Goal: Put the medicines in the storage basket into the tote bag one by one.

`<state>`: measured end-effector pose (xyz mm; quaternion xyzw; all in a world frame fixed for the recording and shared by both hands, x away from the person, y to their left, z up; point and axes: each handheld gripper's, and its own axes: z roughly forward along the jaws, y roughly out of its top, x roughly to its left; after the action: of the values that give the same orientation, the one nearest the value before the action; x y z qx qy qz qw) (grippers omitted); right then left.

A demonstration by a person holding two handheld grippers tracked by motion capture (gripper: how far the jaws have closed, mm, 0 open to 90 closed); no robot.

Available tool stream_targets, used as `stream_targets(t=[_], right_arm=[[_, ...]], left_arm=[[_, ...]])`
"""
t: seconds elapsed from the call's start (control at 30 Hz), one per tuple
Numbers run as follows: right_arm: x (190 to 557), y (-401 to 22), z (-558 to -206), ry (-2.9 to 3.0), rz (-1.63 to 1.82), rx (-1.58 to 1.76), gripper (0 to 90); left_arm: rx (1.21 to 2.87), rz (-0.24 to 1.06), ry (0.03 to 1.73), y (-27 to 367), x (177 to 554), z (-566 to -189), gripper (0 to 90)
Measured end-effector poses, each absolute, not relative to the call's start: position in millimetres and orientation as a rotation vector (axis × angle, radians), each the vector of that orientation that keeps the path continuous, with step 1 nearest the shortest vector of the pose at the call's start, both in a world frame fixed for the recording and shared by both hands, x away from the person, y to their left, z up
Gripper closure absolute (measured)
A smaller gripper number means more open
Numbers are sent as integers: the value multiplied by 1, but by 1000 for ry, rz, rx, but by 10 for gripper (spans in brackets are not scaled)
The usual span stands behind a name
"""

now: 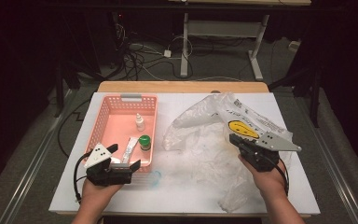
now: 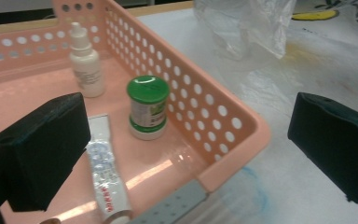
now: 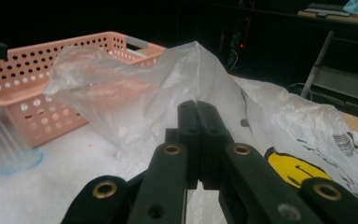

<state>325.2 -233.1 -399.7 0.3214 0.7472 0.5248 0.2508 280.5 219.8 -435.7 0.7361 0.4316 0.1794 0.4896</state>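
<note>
Left gripper (image 1: 123, 157) wide open over near corner of pink perforated plastic basket (image 1: 103, 112), holding nothing; inside: white dropper bottle (image 1: 140, 122) upright, green-capped small jar (image 1: 144, 142) upright, white tube (image 1: 129, 147) lying lengthwise toward far wall; likely none packed yet; clear crinkled plastic bag (image 1: 200, 123) right of basket, stretched across table, mouth toward basket; right gripper (image 3: 198, 108) clamped on bag edge, lifting it.

Lighting: your counter (image 1: 121, 196) is brightly lit from above, surroundings dark. Glare streaks the basket (image 2: 242, 135) floor; your nearest gripper parts are soft-focused.
</note>
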Motion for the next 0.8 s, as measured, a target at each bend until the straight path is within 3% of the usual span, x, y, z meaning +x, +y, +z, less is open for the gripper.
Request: stream_targets(t=[0.5,0.8], right_arm=[[347,-222,-399,1963,1476,920,900],[348,-227,-402,1969,1494,915,900]], left_arm=[[1755,469,1095,227,289,-427,0],[1763,426,1164,233,321,-408,0]])
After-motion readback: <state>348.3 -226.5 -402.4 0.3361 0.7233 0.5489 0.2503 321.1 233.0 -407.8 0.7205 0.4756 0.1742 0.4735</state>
